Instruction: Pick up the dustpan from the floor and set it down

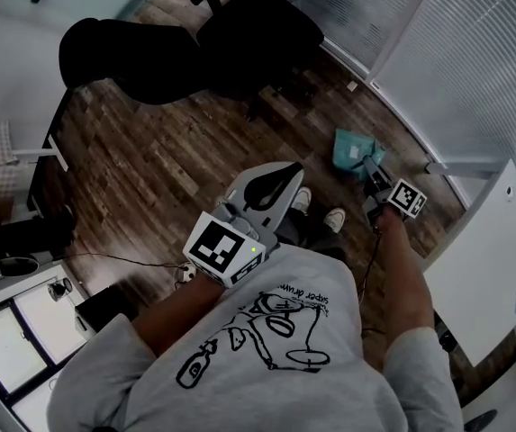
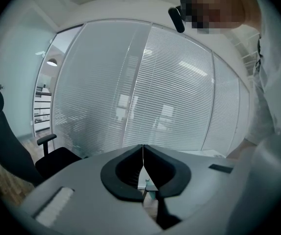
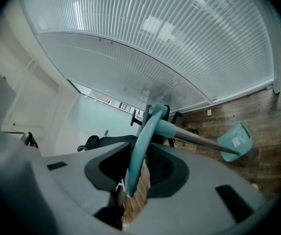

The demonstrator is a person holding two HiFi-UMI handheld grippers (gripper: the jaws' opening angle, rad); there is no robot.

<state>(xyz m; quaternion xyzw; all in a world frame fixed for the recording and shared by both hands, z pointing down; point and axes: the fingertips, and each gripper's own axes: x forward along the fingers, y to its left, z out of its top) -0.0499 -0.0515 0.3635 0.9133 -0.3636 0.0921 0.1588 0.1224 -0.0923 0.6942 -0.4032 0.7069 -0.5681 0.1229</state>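
The teal dustpan has a long pole and a curved teal handle. My right gripper is shut on that handle, which runs up between the two dark pads. The pole slants away to the pan, low by the wood floor near the blinds; I cannot tell whether it touches. In the head view the right gripper is just behind the pan. My left gripper is held in front of the body, shut, its tips meeting on nothing.
Black office chairs stand at the back of the wood floor. Window blinds run along the right. A white cabinet is close at the right. The person's shoes are just behind the dustpan.
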